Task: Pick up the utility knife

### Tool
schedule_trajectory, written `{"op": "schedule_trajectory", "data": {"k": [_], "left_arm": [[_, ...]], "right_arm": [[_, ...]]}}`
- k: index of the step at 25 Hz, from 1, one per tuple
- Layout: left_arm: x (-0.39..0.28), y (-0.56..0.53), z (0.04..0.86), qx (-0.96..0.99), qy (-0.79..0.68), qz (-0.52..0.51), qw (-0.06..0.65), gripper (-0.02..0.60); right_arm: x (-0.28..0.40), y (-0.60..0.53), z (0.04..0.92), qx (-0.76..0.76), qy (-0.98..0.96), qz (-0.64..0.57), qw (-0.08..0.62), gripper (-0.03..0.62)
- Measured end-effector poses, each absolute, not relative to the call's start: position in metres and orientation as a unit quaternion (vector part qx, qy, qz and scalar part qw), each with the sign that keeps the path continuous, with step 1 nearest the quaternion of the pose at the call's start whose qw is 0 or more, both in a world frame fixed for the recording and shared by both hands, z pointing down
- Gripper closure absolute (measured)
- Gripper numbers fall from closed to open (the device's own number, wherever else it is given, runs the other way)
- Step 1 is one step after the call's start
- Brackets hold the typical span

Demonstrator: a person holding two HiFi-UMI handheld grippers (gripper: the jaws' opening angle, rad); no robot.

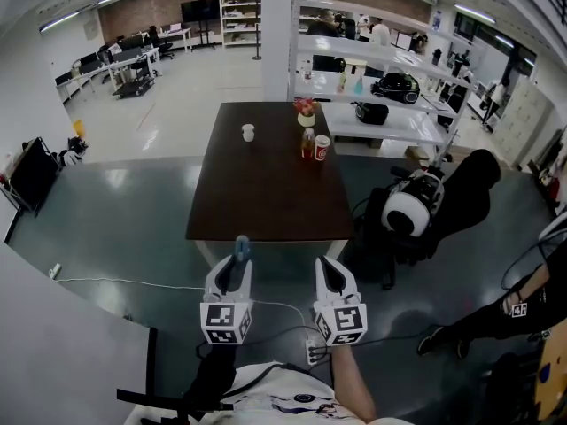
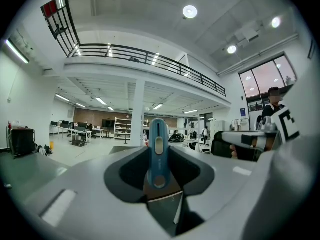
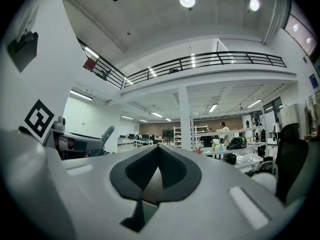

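Note:
The utility knife [image 2: 158, 144] is a slim blue handle with a grey slider. It stands upright between the dark pads of my left gripper [image 2: 159, 171], which is shut on it. In the head view its blue tip [image 1: 241, 247] sticks out past the left gripper [image 1: 236, 264], held level in front of the table's near edge. Beside it, my right gripper [image 1: 327, 265] is level too. In the right gripper view its jaws [image 3: 159, 150] meet at the tip with nothing between them.
A dark brown table [image 1: 266, 193] stands ahead, carrying a white cup [image 1: 248, 132], a red can [image 1: 322, 148] and a bottle [image 1: 307, 142] at its far end. White shelving [image 1: 372, 96] is at the right, with a black chair [image 1: 443, 202] nearer. A cable [image 1: 133, 283] crosses the floor.

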State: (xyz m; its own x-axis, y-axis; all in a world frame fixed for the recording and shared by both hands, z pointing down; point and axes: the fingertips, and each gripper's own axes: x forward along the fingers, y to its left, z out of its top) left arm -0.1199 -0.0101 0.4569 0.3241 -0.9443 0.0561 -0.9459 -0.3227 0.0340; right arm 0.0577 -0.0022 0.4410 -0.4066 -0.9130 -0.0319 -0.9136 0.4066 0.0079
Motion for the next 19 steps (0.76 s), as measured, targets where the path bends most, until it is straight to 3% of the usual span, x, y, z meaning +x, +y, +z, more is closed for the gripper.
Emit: {"op": "schedule_trajectory", "data": {"k": [19], "left_arm": [[-0.1109, -0.0139, 0.4615, 0.816, -0.577, 0.019, 0.032, 0.456]], "right_arm": [[0.0639, -0.0054, 0.4467, -0.548, 0.837, 0.006, 0.004, 0.595]]}}
